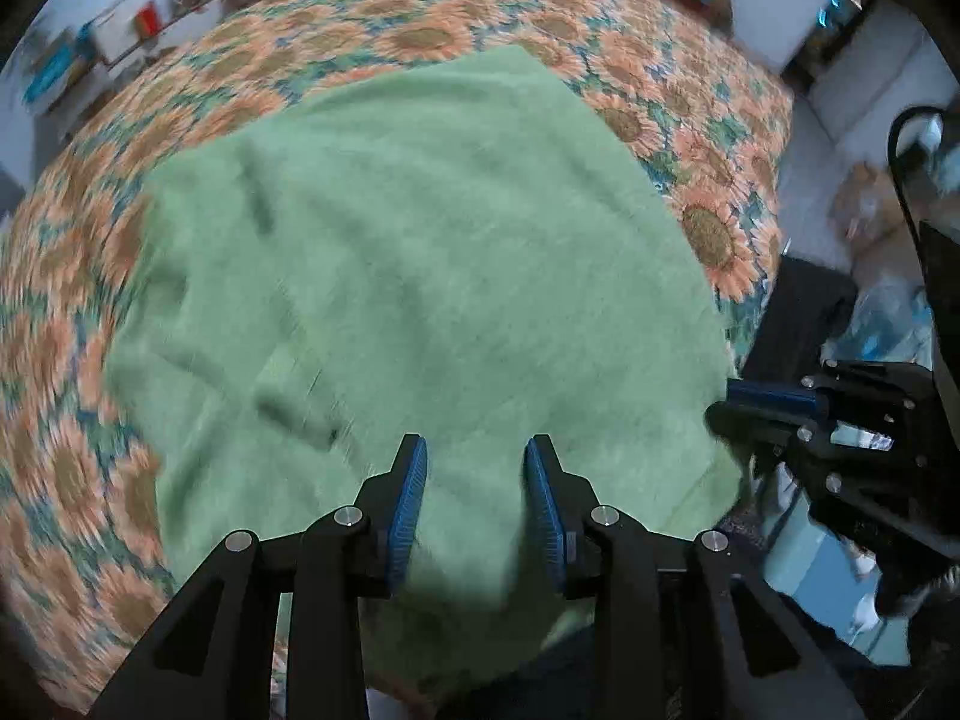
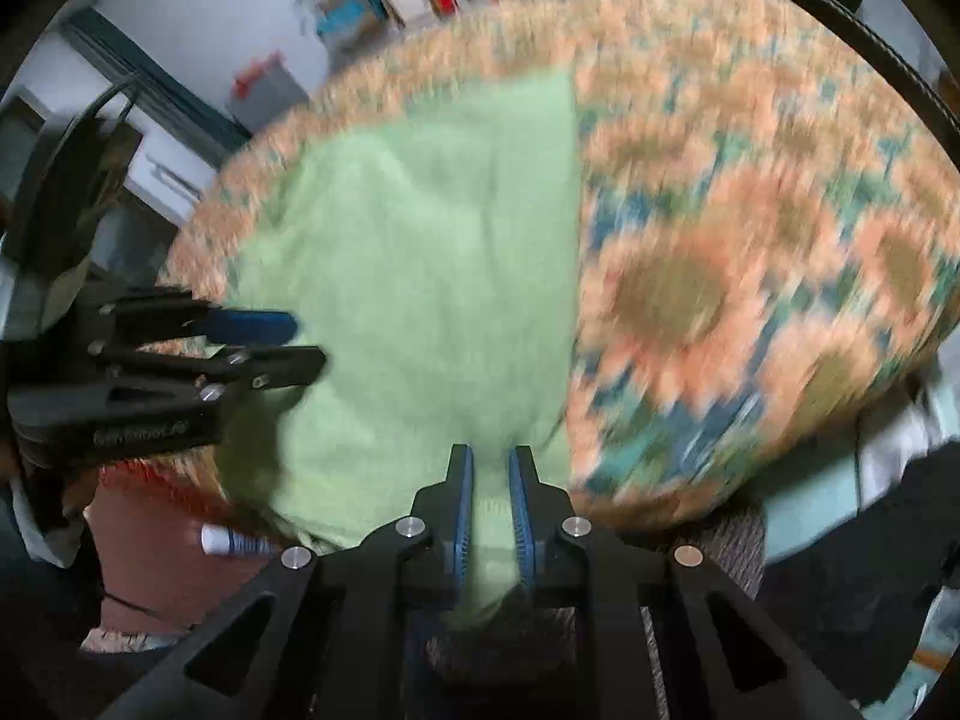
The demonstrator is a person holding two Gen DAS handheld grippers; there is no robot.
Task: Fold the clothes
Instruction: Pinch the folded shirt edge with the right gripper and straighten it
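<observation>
A green garment (image 1: 420,252) lies spread on a sunflower-print bed cover (image 1: 420,30). My left gripper (image 1: 477,450) is open over its near edge, the cloth passing between and under the blue pads without being pinched. My right gripper (image 2: 492,462) is shut on a fold of the same green garment (image 2: 432,276) at its near right corner. Each gripper shows in the other view, the right gripper at the right edge of the left wrist view (image 1: 750,408), the left gripper at the left of the right wrist view (image 2: 282,342). Both views are motion-blurred.
The sunflower bed cover (image 2: 750,252) runs past the garment on all sides. Shelves with clutter (image 1: 120,42) stand at the back. A dark box (image 1: 804,312) and bags sit beside the bed on the right. A small white tube (image 2: 234,540) lies on a reddish surface below.
</observation>
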